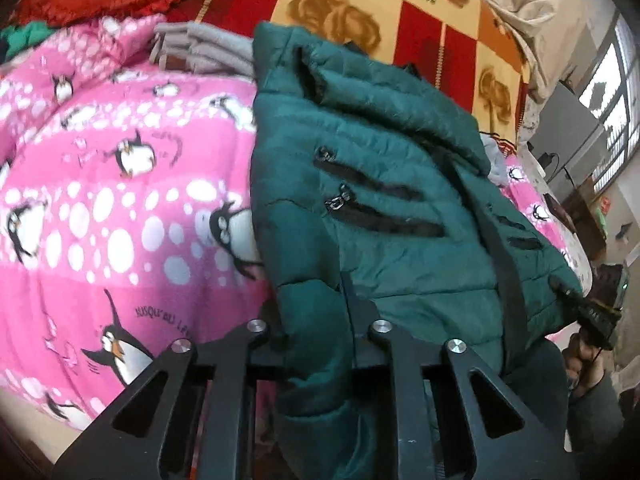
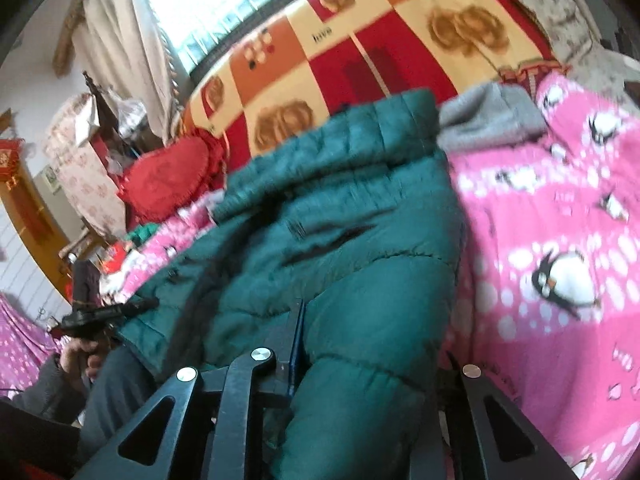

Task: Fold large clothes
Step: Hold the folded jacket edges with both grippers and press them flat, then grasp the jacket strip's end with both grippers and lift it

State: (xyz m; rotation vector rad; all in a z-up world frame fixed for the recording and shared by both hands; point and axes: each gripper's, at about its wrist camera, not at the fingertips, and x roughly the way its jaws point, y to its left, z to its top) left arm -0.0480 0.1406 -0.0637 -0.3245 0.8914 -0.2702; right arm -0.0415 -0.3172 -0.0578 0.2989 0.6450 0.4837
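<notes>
Left wrist: both claws pinch green jacket (image 1: 380, 208) hem; pink blanket (image 1: 120, 208) beside.

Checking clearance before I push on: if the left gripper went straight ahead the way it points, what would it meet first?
The green puffer jacket: the left gripper is already closed on its near edge, so it would only bunch into the padding.

A dark green quilted puffer jacket (image 1: 384, 200) lies on a pink fleece penguin-print blanket (image 1: 100, 200), its hem pinched in the closed left gripper (image 1: 316, 320). At far right the right gripper (image 1: 592, 312) clamps the hem's other corner. Folded grey cloth (image 1: 208, 50) sits behind.
</notes>
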